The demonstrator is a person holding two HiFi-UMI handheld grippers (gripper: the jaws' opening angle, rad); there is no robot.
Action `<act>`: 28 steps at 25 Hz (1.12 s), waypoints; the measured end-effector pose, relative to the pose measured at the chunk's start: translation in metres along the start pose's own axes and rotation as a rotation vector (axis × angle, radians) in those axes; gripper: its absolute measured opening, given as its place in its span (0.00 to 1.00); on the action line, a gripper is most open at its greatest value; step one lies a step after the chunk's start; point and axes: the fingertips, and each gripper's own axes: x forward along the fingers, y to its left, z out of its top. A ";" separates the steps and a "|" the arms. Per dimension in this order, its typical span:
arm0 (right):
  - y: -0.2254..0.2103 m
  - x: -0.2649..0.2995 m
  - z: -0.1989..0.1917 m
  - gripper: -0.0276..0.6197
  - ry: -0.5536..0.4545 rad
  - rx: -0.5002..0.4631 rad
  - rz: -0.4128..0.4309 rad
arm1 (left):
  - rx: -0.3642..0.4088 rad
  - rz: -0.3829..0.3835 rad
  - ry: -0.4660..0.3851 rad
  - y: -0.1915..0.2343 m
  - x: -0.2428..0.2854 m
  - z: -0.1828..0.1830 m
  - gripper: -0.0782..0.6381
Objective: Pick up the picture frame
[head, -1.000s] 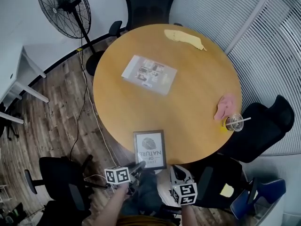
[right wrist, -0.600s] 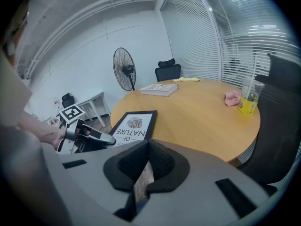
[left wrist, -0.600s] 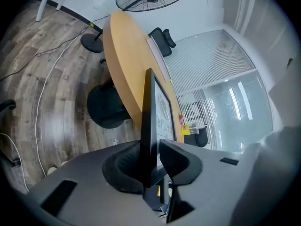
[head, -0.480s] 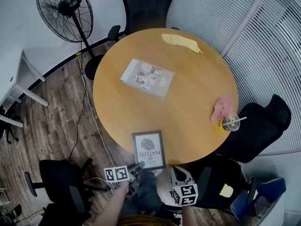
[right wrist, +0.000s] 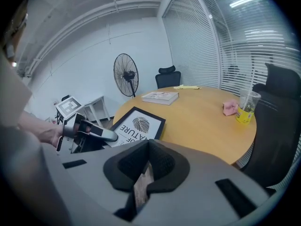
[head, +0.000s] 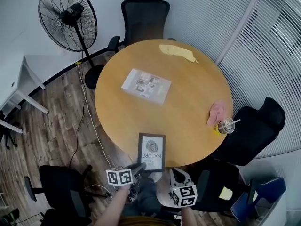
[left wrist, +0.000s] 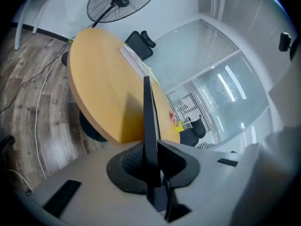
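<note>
The black picture frame [head: 151, 151], with a white print and a leaf motif, hangs over the near edge of the round wooden table [head: 188, 98]. My left gripper [head: 137, 168] is shut on the frame's near edge. In the left gripper view the frame [left wrist: 148, 121] runs edge-on out of the jaws of the left gripper [left wrist: 157, 173]. The right gripper view shows the frame [right wrist: 136, 126] tilted up, held by the left gripper [right wrist: 101, 135]. My right gripper [head: 175, 174] hovers below the table edge beside it. That right gripper [right wrist: 143, 180] is shut and holds nothing.
On the table lie a magazine [head: 146, 85], a yellow cloth [head: 177, 52], a pink cloth [head: 216, 113] and a plastic cup with a straw [head: 225, 125]. Office chairs [head: 145, 13] [head: 254, 126] ring the table. A standing fan [head: 67, 17] and its cable are at the left.
The left gripper has raised the frame's near edge, so the frame now tilts up from the table. The right gripper stays where it was.
</note>
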 end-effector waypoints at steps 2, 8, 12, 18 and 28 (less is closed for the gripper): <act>0.001 -0.002 0.001 0.06 -0.007 0.002 -0.002 | 0.029 -0.007 -0.001 -0.007 -0.002 0.005 0.21; 0.007 -0.007 0.005 0.06 -0.027 0.003 -0.007 | 0.031 -0.040 -0.022 -0.020 -0.008 0.010 0.20; 0.008 -0.013 0.009 0.06 -0.042 0.006 -0.012 | 0.035 -0.065 -0.048 -0.033 -0.012 0.016 0.19; 0.010 -0.025 0.011 0.06 -0.065 0.002 -0.028 | 0.073 -0.049 -0.080 -0.040 -0.021 0.020 0.19; 0.009 -0.044 0.022 0.06 -0.123 0.046 -0.105 | 0.206 -0.002 -0.125 -0.051 -0.046 0.027 0.19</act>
